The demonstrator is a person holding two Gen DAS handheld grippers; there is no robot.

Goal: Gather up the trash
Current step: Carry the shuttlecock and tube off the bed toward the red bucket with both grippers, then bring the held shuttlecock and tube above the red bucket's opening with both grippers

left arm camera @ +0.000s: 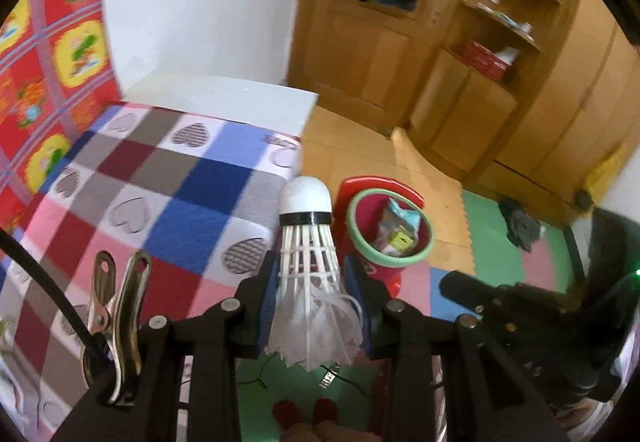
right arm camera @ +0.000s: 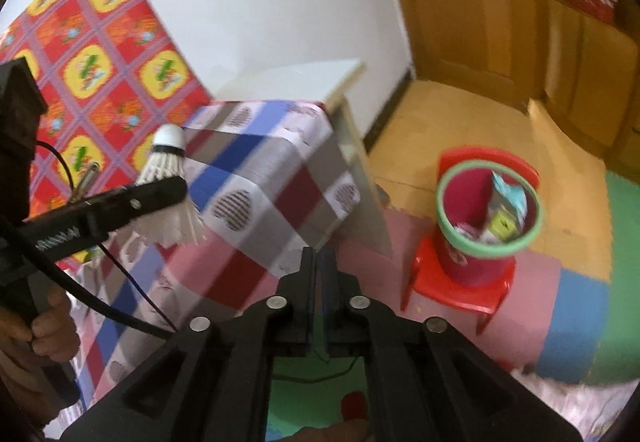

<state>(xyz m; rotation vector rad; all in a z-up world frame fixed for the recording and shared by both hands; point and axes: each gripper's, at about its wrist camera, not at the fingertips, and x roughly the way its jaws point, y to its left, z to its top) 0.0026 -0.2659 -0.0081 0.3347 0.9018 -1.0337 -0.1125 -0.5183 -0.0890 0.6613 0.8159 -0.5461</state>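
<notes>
— So, what does the left wrist view give us?

— The left gripper [left arm camera: 310, 274] is clamped on a white shuttlecock [left arm camera: 308, 242], its blue pads pressing the feather skirt from both sides, cork end pointing away from the camera. Below it on the left lies a checked cloth [left arm camera: 160, 182] with heart prints. Just past the cork, to the right, stands a red bin [left arm camera: 390, 230] with a green rim, set on a red plastic chair [left arm camera: 380, 190]; wrappers and a small box lie inside it. A metal clip [left arm camera: 116, 306] hangs on the gripper's left side, and the right gripper [left arm camera: 452, 282] shows as a dark shape low on the right.

— And the right wrist view?

— The right gripper [right arm camera: 319, 266] has its jaws nearly together, only a thin slit between them, nothing in it. At left, a hand [right arm camera: 44, 326] carries the left gripper [right arm camera: 176, 186] with the shuttlecock [right arm camera: 166, 178] above the checked cloth [right arm camera: 248, 194]. The red bin [right arm camera: 480, 242] sits on its chair [right arm camera: 456, 294] on the foam floor mats [right arm camera: 580, 314], well apart from the shuttlecock.
</notes>
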